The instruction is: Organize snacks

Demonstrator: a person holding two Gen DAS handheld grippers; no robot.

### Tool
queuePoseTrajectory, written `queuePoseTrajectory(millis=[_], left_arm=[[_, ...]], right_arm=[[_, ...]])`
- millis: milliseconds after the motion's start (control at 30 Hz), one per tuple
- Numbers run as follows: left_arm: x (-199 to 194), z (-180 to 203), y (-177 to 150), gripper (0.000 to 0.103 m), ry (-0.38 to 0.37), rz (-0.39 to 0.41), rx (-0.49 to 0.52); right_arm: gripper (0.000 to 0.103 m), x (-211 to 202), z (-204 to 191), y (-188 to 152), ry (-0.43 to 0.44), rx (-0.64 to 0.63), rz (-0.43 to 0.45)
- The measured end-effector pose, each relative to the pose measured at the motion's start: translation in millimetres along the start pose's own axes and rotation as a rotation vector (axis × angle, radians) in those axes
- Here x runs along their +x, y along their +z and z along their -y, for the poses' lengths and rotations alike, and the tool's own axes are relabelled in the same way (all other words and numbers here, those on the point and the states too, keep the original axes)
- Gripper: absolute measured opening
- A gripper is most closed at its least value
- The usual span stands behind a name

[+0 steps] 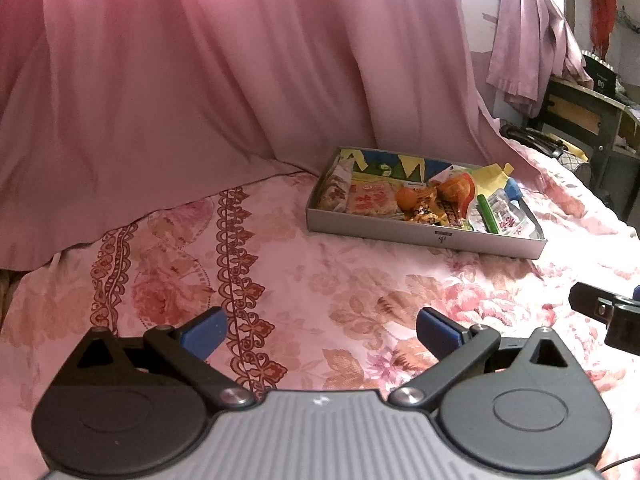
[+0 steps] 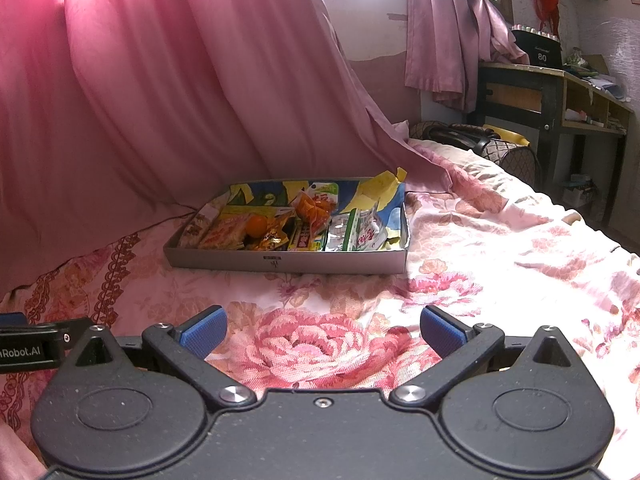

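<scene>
Pink curtain [image 2: 160, 92] behind snack box [image 2: 288, 258]

Pink-tinted window daylight, fisheye-warped edges

A shallow grey cardboard box [image 2: 288, 259] is lying flat on the bed, near the bed's far edge beside the pink curtain, its long side facing the cameras. Snacks are filling it in a loose jumble. A yellow-and-red packet [image 2: 224, 232] is lying toward the box's left end, an orange round snack [image 2: 256, 225] is sitting just beside it, and an orange wrapper [image 2: 314, 206] is resting higher in the middle. White-and-green wrappers [image 2: 362, 234] are crowding the right end. Torn yellow paper [image 2: 384, 184] is sticking up at the far right corner.
</scene>
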State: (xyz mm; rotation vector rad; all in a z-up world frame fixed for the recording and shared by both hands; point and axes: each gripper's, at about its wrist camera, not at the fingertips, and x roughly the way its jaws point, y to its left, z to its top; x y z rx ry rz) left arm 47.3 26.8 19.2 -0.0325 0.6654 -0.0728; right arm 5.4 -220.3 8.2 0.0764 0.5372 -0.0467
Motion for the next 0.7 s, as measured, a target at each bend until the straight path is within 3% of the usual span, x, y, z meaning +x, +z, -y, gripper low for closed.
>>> queuePoseTrajectory(millis=[700], left_arm=[[1.0,1.6,1.9,0.103,-0.006,-0.003,0.016]], right_arm=[[0.102,0.2,-1.7,-0.2,0.001,0.001,-0.007]])
